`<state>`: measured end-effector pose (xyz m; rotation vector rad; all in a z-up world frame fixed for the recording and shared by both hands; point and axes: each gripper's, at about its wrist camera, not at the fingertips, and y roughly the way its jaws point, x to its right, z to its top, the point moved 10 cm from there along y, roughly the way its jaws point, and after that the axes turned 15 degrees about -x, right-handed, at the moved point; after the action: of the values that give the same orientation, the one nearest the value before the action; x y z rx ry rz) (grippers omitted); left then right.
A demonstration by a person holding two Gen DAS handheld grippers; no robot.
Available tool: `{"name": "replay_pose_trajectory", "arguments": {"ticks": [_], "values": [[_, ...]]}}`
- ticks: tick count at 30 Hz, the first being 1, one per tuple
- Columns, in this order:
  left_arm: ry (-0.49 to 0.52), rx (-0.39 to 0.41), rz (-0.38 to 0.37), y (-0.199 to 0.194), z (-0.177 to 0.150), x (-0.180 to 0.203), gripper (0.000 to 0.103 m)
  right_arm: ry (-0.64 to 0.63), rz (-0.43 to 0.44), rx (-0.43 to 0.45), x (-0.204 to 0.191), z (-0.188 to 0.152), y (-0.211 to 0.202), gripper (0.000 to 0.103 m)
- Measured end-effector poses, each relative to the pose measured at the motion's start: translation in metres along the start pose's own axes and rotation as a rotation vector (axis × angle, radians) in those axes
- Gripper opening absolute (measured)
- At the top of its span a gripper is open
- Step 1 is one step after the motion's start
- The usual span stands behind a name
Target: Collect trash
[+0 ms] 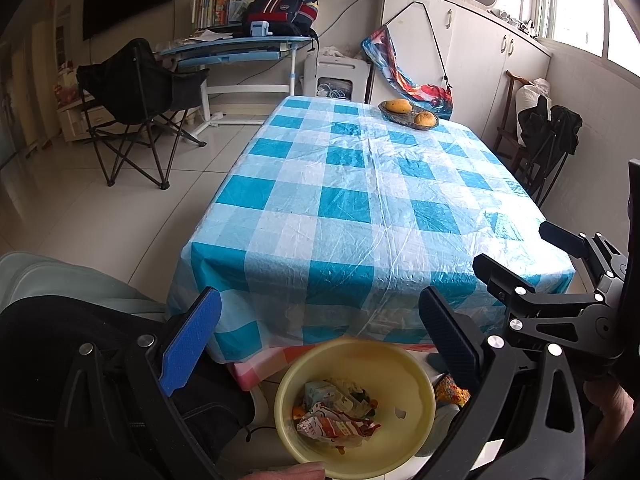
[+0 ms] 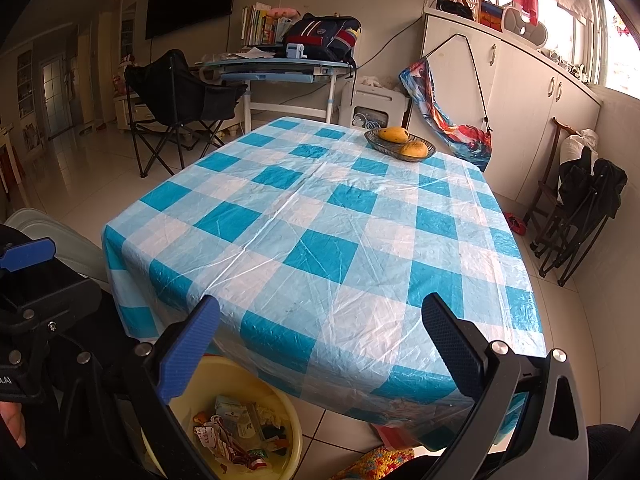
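A yellow basin [image 1: 416,376] sits on the floor below the table's near edge and holds crumpled wrappers and paper trash [image 1: 336,412]. It also shows in the right wrist view [image 2: 276,396], with the trash [image 2: 236,436] inside. My left gripper [image 1: 320,332] is open and empty, held above the basin. My right gripper [image 2: 320,336] is open and empty over the table's near edge. The right gripper also shows at the right of the left wrist view [image 1: 516,252]. The table [image 2: 320,232] has a blue and white checked cloth.
A woven dish with two mangoes [image 2: 400,144] stands at the table's far right. A black folding chair [image 1: 140,100] stands far left, a desk with a bag [image 1: 248,40] behind it. White cabinets [image 2: 520,100] line the right wall, with a dark chair [image 2: 580,208] beside them.
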<state>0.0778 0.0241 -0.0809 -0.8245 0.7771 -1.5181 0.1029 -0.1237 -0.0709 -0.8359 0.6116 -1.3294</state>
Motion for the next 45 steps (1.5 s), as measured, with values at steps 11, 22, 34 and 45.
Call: {"name": "replay_pose_trajectory", "arguments": {"ticks": [11,22,34,45], "values": [[0.001,-0.003,0.000,0.0020,-0.0019,0.0017,0.096,-0.002,0.000,-0.001,-0.0003,0.0005,0.0001,0.097],[-0.001,-0.021,-0.017,0.0064,-0.0049,0.0048,0.096,-0.003,0.000,-0.004,-0.0008,0.0002,0.0007,0.097],[-0.007,-0.038,-0.034,0.0092,-0.0037,0.0042,0.096,-0.003,-0.001,-0.004,-0.0011,0.0010,0.0009,0.097],[0.005,-0.044,-0.029,0.0098,-0.0048,0.0053,0.096,0.048,0.032,-0.003,0.0077,0.0040,0.0028,0.097]]}}
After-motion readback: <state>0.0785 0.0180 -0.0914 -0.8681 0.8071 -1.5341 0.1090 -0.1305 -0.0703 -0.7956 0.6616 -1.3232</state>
